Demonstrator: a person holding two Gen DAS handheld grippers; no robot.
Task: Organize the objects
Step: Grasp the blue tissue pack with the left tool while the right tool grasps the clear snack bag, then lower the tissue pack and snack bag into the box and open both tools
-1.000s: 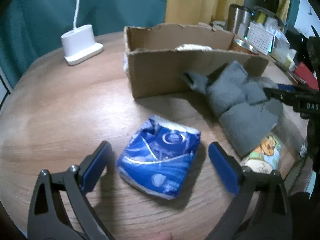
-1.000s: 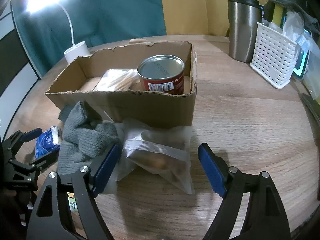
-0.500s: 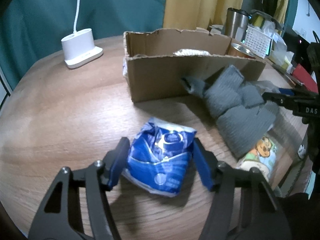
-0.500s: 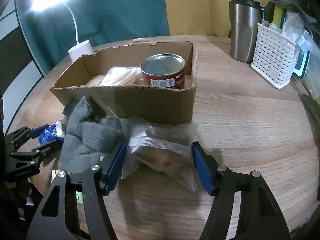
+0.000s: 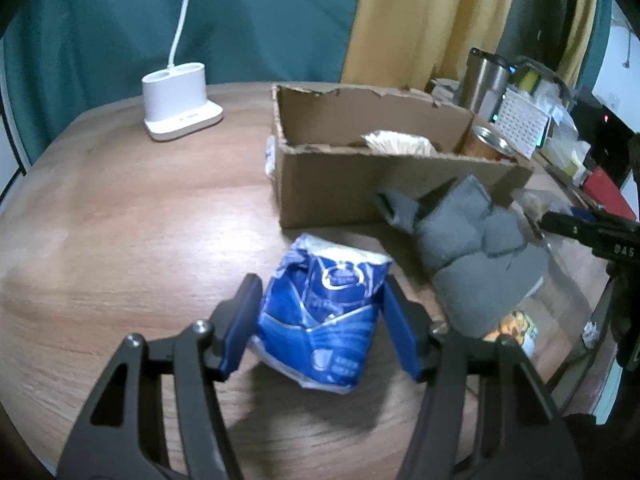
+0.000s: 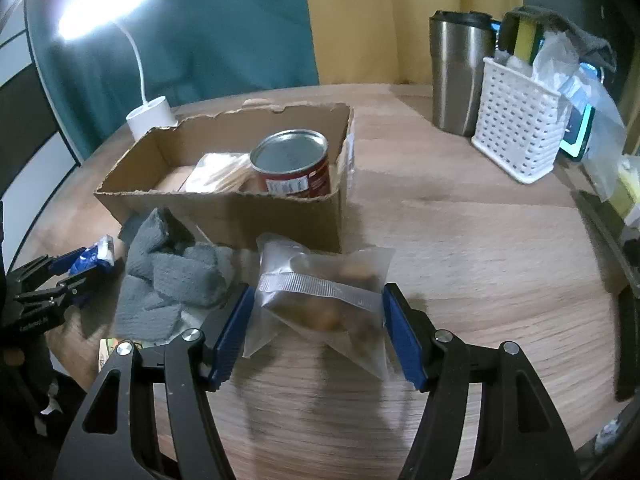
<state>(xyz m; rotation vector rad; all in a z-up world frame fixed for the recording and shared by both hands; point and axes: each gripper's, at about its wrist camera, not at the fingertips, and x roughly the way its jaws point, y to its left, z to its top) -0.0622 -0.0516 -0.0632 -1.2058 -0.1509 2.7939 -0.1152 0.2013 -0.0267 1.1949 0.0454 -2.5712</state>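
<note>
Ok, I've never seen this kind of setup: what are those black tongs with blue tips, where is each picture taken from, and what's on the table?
They are hand-held grippers, one per hand, each with a fisheye camera looking along its fingers. One picture comes from each gripper. The left gripper is shut on a blue packet; the right gripper is shut on a clear zip bag. On the wooden table are a cardboard box holding a can, a grey cloth, a steel tumbler, a white basket and a lamp base.
</note>
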